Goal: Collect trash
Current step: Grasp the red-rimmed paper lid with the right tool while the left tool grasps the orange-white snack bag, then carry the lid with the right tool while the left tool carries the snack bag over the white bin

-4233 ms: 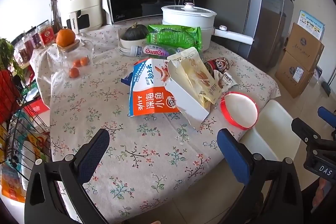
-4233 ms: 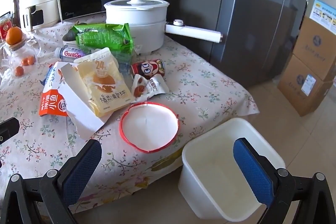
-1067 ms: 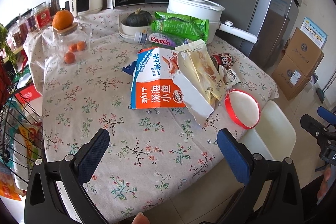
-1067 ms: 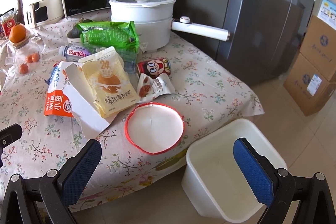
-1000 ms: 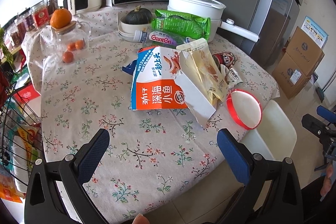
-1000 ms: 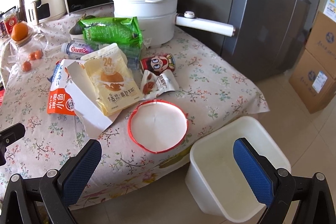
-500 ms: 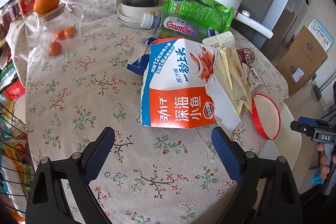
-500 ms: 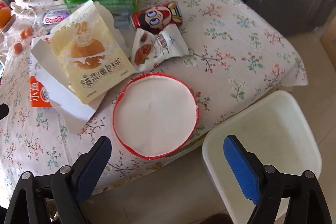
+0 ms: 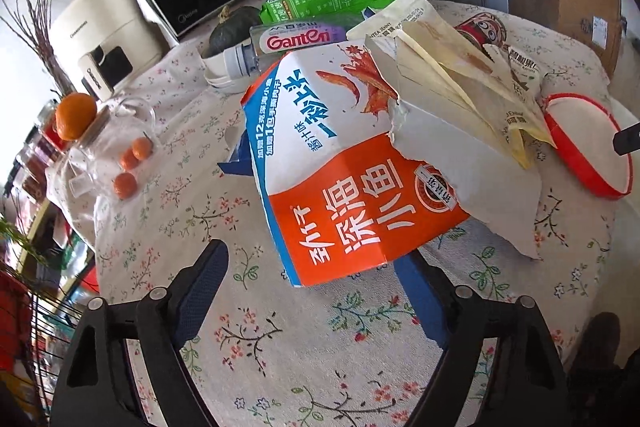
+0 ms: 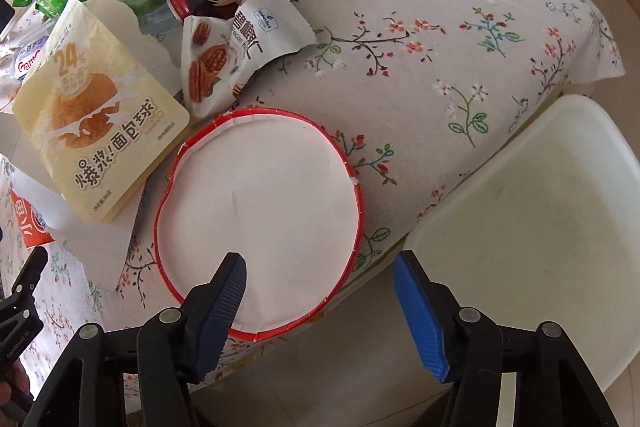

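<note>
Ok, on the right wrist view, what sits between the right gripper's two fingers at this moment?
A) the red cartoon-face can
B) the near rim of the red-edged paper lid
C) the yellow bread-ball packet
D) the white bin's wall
B: the right gripper straddles the near rim of the red-edged paper lid, one finger over its white face, the other beyond the table edge beside the white bin; its jaws have just been closing.

Floral-clothed table carries wrappers, torn carton, red-rimmed lid.
</note>
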Available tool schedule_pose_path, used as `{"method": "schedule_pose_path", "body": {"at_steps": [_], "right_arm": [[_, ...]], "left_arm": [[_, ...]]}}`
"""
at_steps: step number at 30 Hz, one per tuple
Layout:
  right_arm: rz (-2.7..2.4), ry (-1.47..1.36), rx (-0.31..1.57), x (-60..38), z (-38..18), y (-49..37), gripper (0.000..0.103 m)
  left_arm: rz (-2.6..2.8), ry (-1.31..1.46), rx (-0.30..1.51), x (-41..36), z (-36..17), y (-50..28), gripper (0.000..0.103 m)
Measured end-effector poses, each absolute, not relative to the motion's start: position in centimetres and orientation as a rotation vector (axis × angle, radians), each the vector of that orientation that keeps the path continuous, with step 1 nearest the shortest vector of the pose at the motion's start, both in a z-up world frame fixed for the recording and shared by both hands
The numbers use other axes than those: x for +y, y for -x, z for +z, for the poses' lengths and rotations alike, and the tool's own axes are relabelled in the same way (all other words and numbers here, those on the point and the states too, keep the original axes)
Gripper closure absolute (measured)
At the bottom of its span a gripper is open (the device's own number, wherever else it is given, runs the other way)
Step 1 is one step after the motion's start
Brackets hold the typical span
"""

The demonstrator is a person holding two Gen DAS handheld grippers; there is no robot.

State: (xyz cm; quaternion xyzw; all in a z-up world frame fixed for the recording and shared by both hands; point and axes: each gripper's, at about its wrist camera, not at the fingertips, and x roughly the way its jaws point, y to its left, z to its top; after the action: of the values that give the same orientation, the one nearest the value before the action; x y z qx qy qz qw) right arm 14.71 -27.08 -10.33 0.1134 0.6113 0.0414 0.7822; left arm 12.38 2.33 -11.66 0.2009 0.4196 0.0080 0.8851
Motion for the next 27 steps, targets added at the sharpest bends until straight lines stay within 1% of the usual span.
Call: {"method": "schedule_pose_path", "body": {"at_steps": [1, 2, 3, 4, 5, 6, 7, 9, 11, 13, 15, 21, 27], "right_arm": [[0.085, -0.248, 1.32, -27.1, -10.5, -14.8, 0.046], [0.079, -0.248, 1.321, -27.2, -10.7, -14.8, 0.048], [0.077, -0.253, 1.324, -27.2, -11.0, -14.8, 0.053], [0.077, -0.264, 1.327, -27.2, -11.2, -14.9, 0.057], [0.08, -0.278, 1.332, -27.3, -11.4, -14.9, 0.059], [0.084, -0.291, 1.336, -27.3, -11.6, -14.9, 0.063], [0.089, -0.301, 1.34, -27.3, -11.8, -14.9, 0.068], [0.104, -0.311, 1.345, -27.1, -12.1, -14.8, 0.071], [0.113, -0.32, 1.338, -26.8, -12.1, -14.7, 0.077], [0.127, -0.34, 1.326, -26.8, -11.9, -14.7, 0.085], [0.132, -0.355, 1.315, -26.8, -11.6, -14.6, 0.088], [0.141, -0.348, 1.275, -26.3, -10.4, -14.8, 0.093], [0.162, -0.278, 1.202, -25.2, -8.4, -14.2, 0.094]], "left_arm": [[0.029, -0.429, 0.87, 2.3, -11.8, -12.6, 0.026], [0.037, -0.432, 0.869, 2.3, -11.9, -12.7, 0.033], [0.043, -0.429, 0.868, 2.3, -11.9, -12.8, 0.04], [0.047, -0.425, 0.867, 2.4, -11.9, -12.9, 0.043], [0.048, -0.419, 0.862, 2.4, -11.8, -12.9, 0.051], [0.05, -0.417, 0.856, 2.5, -11.6, -12.9, 0.061], [0.051, -0.411, 0.849, 2.6, -11.3, -12.9, 0.066], [0.054, -0.392, 0.834, 2.8, -10.8, -12.7, 0.076], [0.065, -0.366, 0.823, 3.3, -10.1, -12.6, 0.083], [0.076, -0.332, 0.813, 4.1, -9.5, -12.6, 0.088], [0.09, -0.297, 0.816, 5.0, -8.9, -12.7, 0.096], [0.112, -0.169, 0.85, 7.5, -7.5, -12.1, 0.102], [0.127, -0.093, 0.855, 9.4, -6.3, -10.9, 0.102]]}}
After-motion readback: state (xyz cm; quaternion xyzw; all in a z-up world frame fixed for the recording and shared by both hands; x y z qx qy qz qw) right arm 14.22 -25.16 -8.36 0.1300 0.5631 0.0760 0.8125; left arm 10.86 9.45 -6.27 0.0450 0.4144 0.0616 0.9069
